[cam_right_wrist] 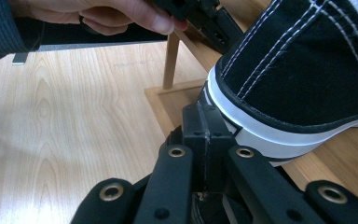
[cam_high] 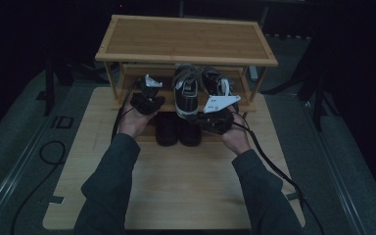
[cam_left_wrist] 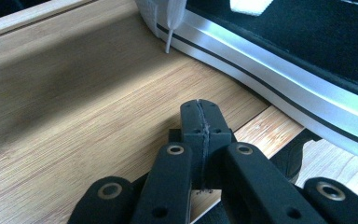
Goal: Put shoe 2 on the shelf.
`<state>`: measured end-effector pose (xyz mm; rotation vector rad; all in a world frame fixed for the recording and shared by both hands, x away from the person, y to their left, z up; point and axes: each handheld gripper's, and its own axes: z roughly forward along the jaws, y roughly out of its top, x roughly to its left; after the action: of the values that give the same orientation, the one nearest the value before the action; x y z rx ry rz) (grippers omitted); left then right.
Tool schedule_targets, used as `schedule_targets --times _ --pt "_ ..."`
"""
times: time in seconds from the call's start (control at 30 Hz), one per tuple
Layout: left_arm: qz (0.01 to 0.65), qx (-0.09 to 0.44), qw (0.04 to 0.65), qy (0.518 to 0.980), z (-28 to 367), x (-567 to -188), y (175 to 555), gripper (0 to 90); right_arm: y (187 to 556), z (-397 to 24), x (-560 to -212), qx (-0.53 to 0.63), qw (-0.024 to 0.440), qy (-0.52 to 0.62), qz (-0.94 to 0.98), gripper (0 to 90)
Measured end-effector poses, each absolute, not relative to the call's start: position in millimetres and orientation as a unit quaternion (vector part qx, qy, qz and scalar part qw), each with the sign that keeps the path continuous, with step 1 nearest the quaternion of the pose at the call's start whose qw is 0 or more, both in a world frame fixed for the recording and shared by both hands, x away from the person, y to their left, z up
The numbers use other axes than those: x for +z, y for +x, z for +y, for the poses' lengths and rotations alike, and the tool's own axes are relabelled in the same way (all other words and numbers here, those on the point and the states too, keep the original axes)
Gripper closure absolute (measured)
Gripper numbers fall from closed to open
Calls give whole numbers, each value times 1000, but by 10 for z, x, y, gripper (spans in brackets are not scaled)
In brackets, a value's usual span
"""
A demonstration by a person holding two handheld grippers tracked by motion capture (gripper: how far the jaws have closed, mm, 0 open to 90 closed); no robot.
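**Both grippers closed beside the sneaker on the middle shelf**

I take the black canvas sneaker as my landmark. It lies on the middle shelf of the bamboo shoe rack, and its heel end sticks out over the front edge of that shelf, toward me. I think it is not yet pushed fully in, and this is why both grippers stay so close to it.

The left gripper is just left of the sneaker. In the left gripper view its 2 jaws are pressed together with nothing between them, and the tips hover over the shelf board near the white sole, apart from it.

The right gripper is at the front right of the sneaker. In the right gripper view its jaws are also closed and empty, and the tips sit against or just beside the white rubber edge; I cannot tell if they really touch. I judge that closed jaws are meant for nudging, not for grasping.

A 2nd sneaker lies right of the landmark, and 2 dark shoes stand below it.
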<state>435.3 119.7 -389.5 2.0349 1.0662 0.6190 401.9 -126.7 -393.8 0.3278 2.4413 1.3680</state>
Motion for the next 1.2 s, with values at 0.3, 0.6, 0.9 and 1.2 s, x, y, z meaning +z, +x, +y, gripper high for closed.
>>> schedule_targets --times 0.3,0.6,0.9,1.2 --pt "417 241 373 793 1194 -3897 4350 900 4064 -1142 -3941 481 158 120 854 900" --pt "418 239 376 792 1201 -3900 4355 900 4098 -1108 -3941 468 177 132 856 900" --pt "417 237 375 793 1210 -3896 4356 900 4131 -1065 -3958 461 190 140 856 900" --pt "420 230 383 790 1223 -3902 4358 900 4118 -1100 -3956 460 193 152 854 900"
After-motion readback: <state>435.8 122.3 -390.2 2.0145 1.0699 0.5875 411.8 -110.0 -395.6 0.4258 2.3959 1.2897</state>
